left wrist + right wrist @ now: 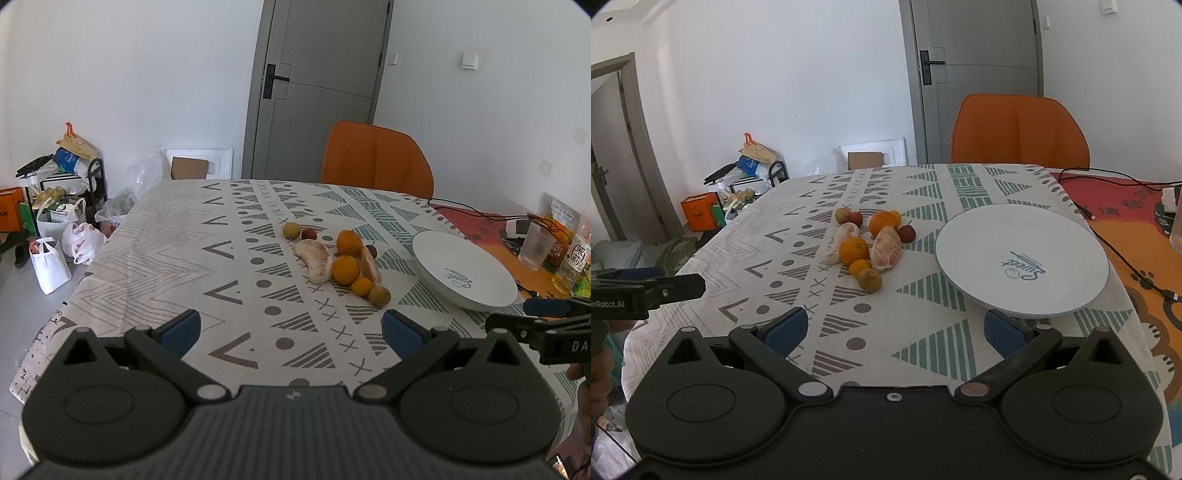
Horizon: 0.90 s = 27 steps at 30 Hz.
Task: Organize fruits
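A pile of fruit lies on the patterned tablecloth (pixel 192 236): several oranges (pixel 345 270) (pixel 853 250), two peeled pomelo segments (pixel 314 259) (pixel 885 248), small brown longans (pixel 379 296) (pixel 870 279) and small red fruits (pixel 308 234) (pixel 906 233). An empty white plate (pixel 463 271) (pixel 1021 260) sits right of the pile. My left gripper (pixel 291 330) is open and empty, near the table's front edge, short of the fruit. My right gripper (pixel 894 330) is open and empty, in front of the plate; it also shows in the left wrist view (pixel 546 314).
An orange chair (pixel 375 158) (pixel 1019 129) stands at the far side. At the right are a plastic cup (pixel 535 246), a bottle (pixel 574 262), cables (pixel 1123 181) and an orange mat (pixel 1137 236). Bags (pixel 79 240) and a cluttered rack (pixel 62 184) stand on the floor at left.
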Motion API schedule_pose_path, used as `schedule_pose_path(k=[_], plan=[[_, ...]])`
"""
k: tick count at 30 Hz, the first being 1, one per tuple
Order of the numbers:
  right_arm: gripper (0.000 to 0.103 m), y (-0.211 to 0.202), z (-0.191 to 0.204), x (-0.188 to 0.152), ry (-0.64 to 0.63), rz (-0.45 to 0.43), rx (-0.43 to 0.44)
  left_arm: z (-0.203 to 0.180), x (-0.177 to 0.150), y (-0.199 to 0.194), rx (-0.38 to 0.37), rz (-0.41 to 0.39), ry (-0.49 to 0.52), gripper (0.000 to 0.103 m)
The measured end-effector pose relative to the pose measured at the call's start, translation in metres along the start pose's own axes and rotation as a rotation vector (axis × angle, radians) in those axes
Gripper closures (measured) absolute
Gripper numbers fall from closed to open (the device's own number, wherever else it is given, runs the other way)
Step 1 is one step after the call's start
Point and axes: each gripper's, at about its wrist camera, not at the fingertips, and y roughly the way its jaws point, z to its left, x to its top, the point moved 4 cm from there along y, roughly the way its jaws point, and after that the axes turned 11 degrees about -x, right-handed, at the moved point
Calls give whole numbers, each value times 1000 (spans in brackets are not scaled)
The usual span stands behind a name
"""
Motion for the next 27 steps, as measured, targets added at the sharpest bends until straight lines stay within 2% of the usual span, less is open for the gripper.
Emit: schedule_pose_path(k=[27], plan=[[0,4,-10,1,66,26,7,-4,3,-5,1,-15,17,0]])
